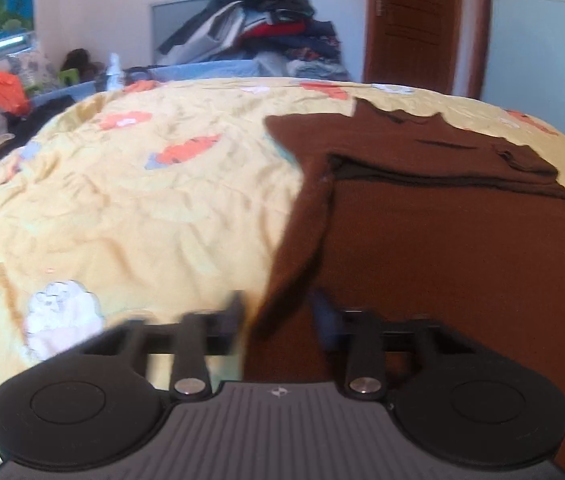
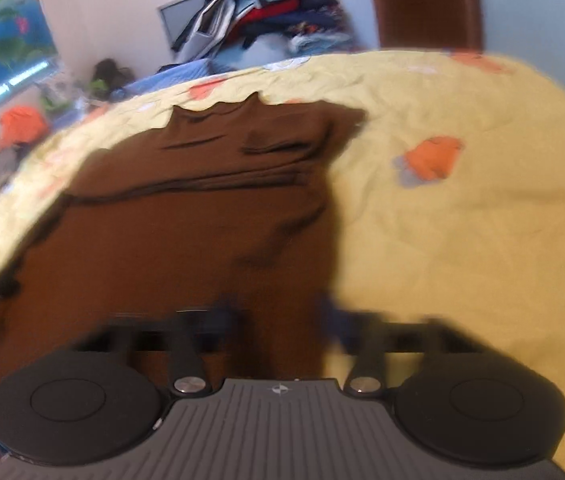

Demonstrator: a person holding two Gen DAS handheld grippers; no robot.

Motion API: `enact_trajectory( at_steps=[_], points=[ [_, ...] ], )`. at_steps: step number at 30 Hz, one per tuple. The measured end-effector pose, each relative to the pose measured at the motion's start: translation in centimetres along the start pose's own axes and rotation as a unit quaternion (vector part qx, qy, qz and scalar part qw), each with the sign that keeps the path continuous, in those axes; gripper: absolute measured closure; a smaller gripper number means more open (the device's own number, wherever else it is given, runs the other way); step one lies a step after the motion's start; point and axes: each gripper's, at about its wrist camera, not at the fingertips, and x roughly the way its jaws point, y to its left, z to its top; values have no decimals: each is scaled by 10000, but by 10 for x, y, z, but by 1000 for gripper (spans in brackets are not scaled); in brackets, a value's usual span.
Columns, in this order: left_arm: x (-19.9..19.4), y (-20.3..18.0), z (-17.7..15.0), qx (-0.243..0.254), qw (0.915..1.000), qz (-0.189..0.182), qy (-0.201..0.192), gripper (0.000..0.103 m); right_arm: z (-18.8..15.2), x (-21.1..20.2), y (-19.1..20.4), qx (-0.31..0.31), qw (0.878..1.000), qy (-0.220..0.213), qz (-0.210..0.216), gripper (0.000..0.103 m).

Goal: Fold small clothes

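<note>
Garment, brown knit (image 1: 442, 240), one: edge between my left gripper's (image 1: 278, 312) parted jaws, twelve o'clock; right gripper (image 2: 278, 312) likewise.

Motion blur smears the fingertips of the left gripper (image 1: 276, 312) and the right gripper (image 2: 278, 312), so whether the jaws pinch the brown garment (image 1: 442, 248) or only flank its near folds cannot be told. The garment's near part runs out of the picture's lower edge behind each gripper body. Beyond the bed's (image 1: 142, 208) far edge, the clothes pile (image 1: 266, 20) is too blurred to sort.
</note>
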Motion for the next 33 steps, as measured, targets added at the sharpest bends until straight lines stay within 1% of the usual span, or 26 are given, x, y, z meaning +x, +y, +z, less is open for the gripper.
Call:
enact_trajectory(
  at_steps=[2,4,5,6,7,8,9,10,11,12,13,14,16,17,19,20,21,22,23,24,26,27,28,30,31,33],
  points=[
    [-2,11,4,-186,9995,-169,180,77,0,-6,-22,465,9988,-4,131,94],
    [-13,18,4,-284,9984,-351,331,76,-4,-15,-24,562,9982,114,186,93],
    [-19,21,3,-397,9969,-540,404,75,-8,-22,-23,657,9973,158,271,77],
    [-26,25,1,-532,9939,-818,504,70,-13,-29,-22,782,9961,189,353,66],
    [-31,29,-4,-716,9894,-1110,603,54,-19,-37,-22,905,9944,196,513,36],
    [-37,33,-12,-898,9850,-1316,668,43,-26,-45,-22,1029,9920,186,700,11],
    [-42,36,-18,-1047,9815,-1438,712,28,-35,-51,-22,1145,9892,245,878,5],
    [-46,39,-25,-1186,9778,-1558,743,27,-42,-54,-22,1252,9861,389,1018,5],
    [-51,42,-30,-1284,9753,-1651,717,27,-49,-60,-22,1316,9842,357,1130,6],
    [-54,45,-34,-1417,9706,-1792,756,27,-55,-64,-23,1465,9802,405,1268,6],
    [-56,48,-36,-1592,9642,-1961,804,27,-59,-66,-25,1699,9733,465,1469,6],
    [-55,53,-38,-1807,9545,-2191,905,27,-63,-67,-27,1933,9649,551,1692,6],
    [-49,65,-43,-2326,9223,-2826,1239,27,-69,-64,-28,2264,9472,816,2118,7],
    [-44,70,-47,-2562,9027,-3148,1427,27,-72,-64,-26,2304,9420,906,2266,7],
    [-35,81,-58,-3031,8614,-3642,1830,27,-78,-64,-22,2382,9317,1074,2525,7],
    [-33,85,-62,-3175,8489,-3765,1919,27,-81,-65,-21,2429,9275,1120,2612,7],
    [-34,89,-66,-3240,8429,-3831,1943,27,-83,-66,-20,2449,9250,1144,2672,7],
    [-36,91,-68,-3244,8417,-3851,1951,27,-85,-67,-18,2438,9239,1164,2710,7],
    [-39,92,-70,-3212,8437,-3830,1955,27,-86,-69,-16,2438,9224,1192,2750,7],
    [-43,94,-70,-3162,8498,-3752,1924,27,-86,-70,-15,2435,9213,1220,2775,7],
    [-51,99,-65,-3001,8698,-3499,1757,27,-85,-72,-13,2384,9226,1259,2761,7],
    [-52,101,-63,-2955,8745,-3433,1736,27,-84,-72,-12,2391,9224,1258,2760,7],
    [-49,102,-60,-2992,8721,-3446,1764,27,-84,-72,-12,2425,9214,1258,2766,6],
    [-44,100,-59,-3096,8602,-3607,1846,27,-81,-69,-12,2460,9200,1277,2770,5],
    [-40,95,-58,-3059,8549,-3717,1933,27,-81,-69,-11,2447,9204,1285,2766,5],
    [-37,81,-61,-2882,8473,-3900,2164,27,-81,-68,-8,2425,9212,1300,2750,4]
  ],
)
